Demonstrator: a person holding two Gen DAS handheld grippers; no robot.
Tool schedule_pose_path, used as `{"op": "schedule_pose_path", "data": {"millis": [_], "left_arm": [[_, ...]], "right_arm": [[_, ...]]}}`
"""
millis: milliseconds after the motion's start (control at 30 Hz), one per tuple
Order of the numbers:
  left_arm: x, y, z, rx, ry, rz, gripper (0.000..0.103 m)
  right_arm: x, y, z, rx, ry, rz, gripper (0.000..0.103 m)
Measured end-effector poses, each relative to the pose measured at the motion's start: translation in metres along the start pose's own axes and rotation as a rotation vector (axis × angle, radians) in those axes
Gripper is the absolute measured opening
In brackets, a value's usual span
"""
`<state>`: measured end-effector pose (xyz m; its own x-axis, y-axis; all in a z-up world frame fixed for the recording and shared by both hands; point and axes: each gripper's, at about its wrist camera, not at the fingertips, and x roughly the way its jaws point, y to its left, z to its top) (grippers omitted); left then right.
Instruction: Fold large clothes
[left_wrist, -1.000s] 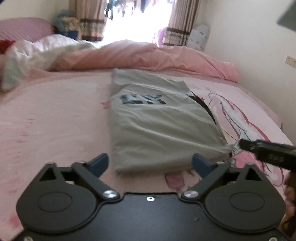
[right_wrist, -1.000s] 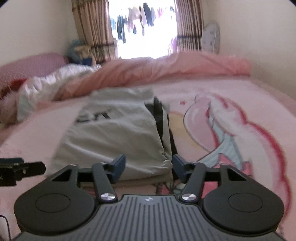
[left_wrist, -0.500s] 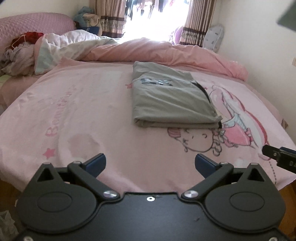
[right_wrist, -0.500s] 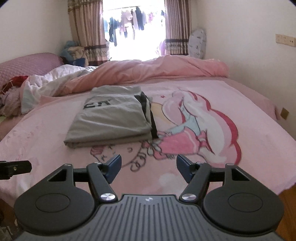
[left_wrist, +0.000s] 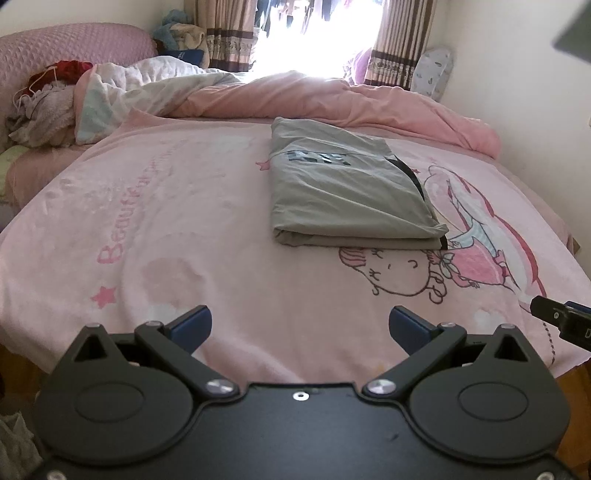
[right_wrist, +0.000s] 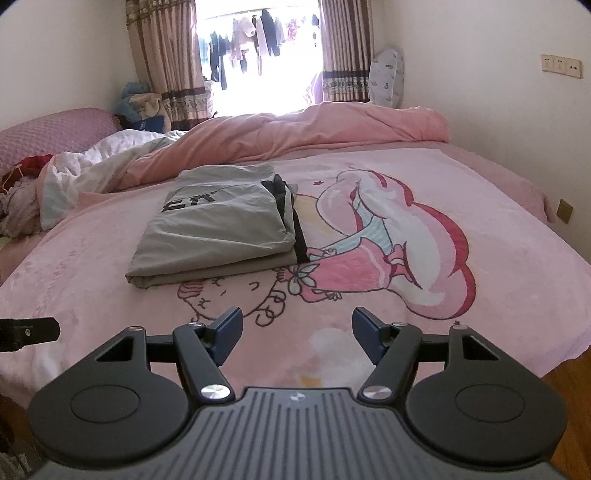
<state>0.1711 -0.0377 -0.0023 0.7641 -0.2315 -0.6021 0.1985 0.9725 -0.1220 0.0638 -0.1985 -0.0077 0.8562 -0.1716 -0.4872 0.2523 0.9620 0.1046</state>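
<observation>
A grey garment (left_wrist: 343, 192) with dark lettering and black trim lies folded into a neat rectangle on the pink cartoon bedspread (left_wrist: 166, 229). It also shows in the right wrist view (right_wrist: 221, 225). My left gripper (left_wrist: 300, 325) is open and empty, held back over the bed's near edge, well short of the garment. My right gripper (right_wrist: 297, 332) is open and empty too, also back at the near edge. The tip of the right gripper shows at the right edge of the left wrist view (left_wrist: 561, 319).
A rumpled pink duvet (left_wrist: 332, 99) lies across the far side of the bed. A white blanket (left_wrist: 122, 92) and a pile of clothes (left_wrist: 40, 107) sit at the far left. A wall (right_wrist: 498, 92) runs along the right. Wooden floor (right_wrist: 569, 402) shows below the bed's edge.
Both grippers have pulled back from the garment's near edge to the foot of the bed. The garment lies released and folded on the bedspread.
</observation>
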Motion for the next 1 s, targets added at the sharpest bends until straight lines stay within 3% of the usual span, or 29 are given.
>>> {"op": "schedule_pose_path", "data": {"millis": [1000], "left_arm": [[0.0036, 0.0049, 0.0009, 0.004, 0.017, 0.002, 0.103]], "right_arm": [[0.0027, -0.002, -0.0028, 0.0, 0.01, -0.007, 0.08]]}}
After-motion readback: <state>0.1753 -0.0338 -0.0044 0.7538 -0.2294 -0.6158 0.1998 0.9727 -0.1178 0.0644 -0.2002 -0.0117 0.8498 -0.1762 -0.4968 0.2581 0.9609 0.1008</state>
